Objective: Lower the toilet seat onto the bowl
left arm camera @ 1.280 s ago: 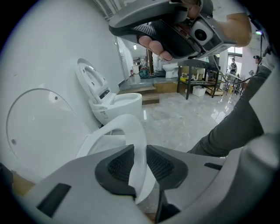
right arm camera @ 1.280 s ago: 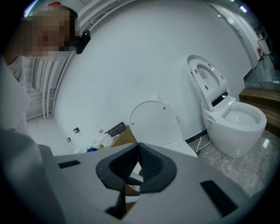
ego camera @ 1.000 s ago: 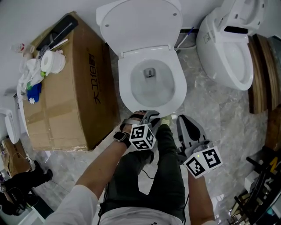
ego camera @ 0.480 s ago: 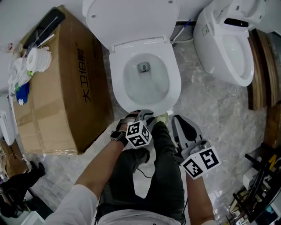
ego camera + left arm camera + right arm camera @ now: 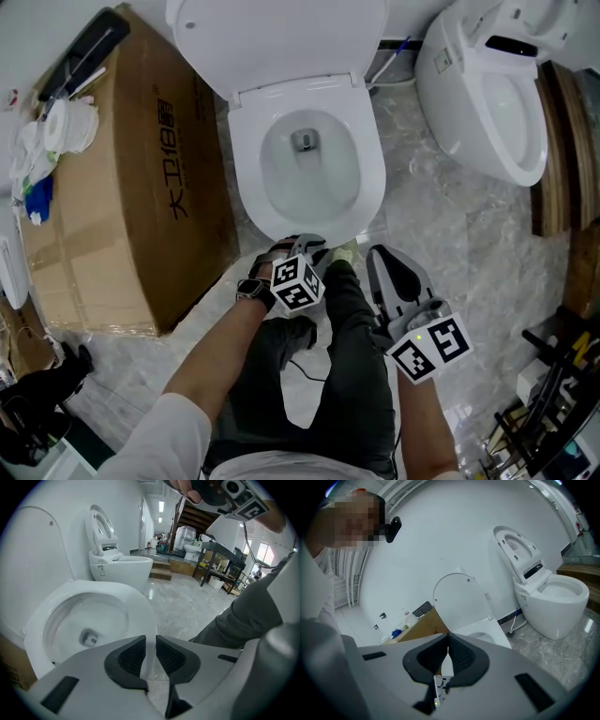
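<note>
The toilet seat (image 5: pixel 281 37) stood raised with the lid at the rear edge of the bowl (image 5: pixel 372 178), leaning back toward the wall, so by my reading the lowering had not begun and the whole swing down was left. The left gripper (image 5: pixel 305 246) hung just off the bowl's front rim, its jaws a narrow slit apart with nothing between them. The right gripper (image 5: pixel 386 262) sat beside it over the floor, jaws pressed together and empty, well short of the seat.

Sanitary-ware showroom or storeroom — toilet (image 5: pixel 373 178) beside second toilet (image 5: pixel 464 103) on polished stone floor (image 5: pixel 441 248), shipping carton (image 5: pixel 122 197) alongside.
</note>
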